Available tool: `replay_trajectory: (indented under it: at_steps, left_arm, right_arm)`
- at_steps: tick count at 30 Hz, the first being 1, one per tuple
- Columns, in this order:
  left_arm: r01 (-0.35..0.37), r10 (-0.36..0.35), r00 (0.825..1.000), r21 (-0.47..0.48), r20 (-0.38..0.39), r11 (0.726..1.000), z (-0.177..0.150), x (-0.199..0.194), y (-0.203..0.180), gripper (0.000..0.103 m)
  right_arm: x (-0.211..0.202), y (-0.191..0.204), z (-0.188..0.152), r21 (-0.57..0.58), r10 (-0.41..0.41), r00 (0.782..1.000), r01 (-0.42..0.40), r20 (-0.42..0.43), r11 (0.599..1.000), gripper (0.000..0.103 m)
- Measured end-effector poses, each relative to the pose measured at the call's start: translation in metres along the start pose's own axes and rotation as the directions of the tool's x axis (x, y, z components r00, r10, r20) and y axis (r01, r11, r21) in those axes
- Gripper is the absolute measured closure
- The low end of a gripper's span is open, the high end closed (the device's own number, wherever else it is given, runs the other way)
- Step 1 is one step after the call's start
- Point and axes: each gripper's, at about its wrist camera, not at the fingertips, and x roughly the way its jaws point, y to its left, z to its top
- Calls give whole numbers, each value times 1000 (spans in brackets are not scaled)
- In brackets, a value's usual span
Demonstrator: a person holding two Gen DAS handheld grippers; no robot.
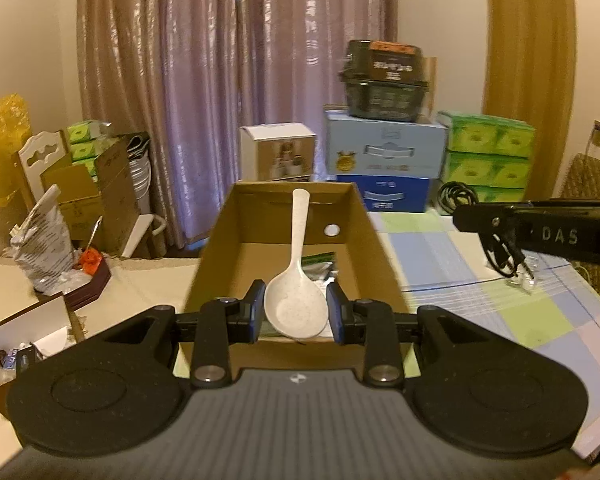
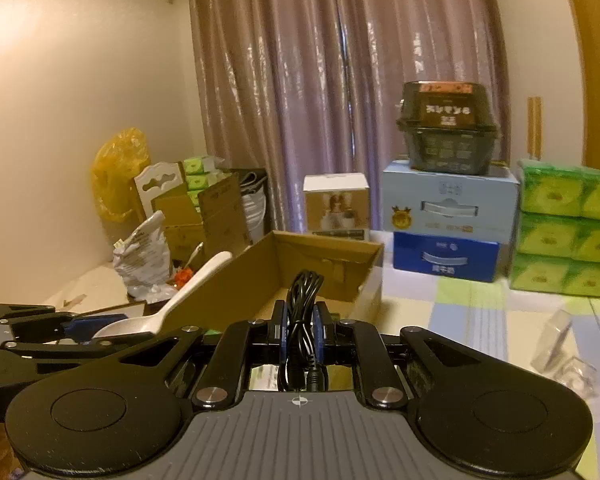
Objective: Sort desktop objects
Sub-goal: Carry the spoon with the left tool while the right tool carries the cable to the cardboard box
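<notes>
Left gripper (image 1: 295, 312): fingers clamped on the bowl of a white spoon (image 1: 296, 280), handle pointing away, held just over the near edge of the open cardboard box (image 1: 374, 248). Spoon not yet released; in the right wrist view its handle sticks out above the box's left wall.

Right gripper (image 2: 300, 320): fingers narrow, pinching a bundled black cable (image 2: 302, 300), plug ends hanging back toward the camera. It sits near the box's near right corner, over the checked tablecloth (image 2: 472, 320).

Inside the box: a green-and-silver packet (image 1: 320, 266) lies on the floor, far right of the spoon bowl. So at least one item looks already sorted.

Still out on the cloth: a clear plastic piece (image 2: 560, 344), near right.

Judgement: mid-task. Two items in hand, both close to drop-off; the plastic piece probably remains afterwards.
</notes>
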Motion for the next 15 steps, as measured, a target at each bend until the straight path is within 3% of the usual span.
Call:
replay_trajectory:
  at_steps: [15]
  left_arm:
    - [12,-13,999,-20,-42,1000,19,77,32,76]
  right_arm:
    - [82,-11,5,38,19,997,-16,-72,999,93]
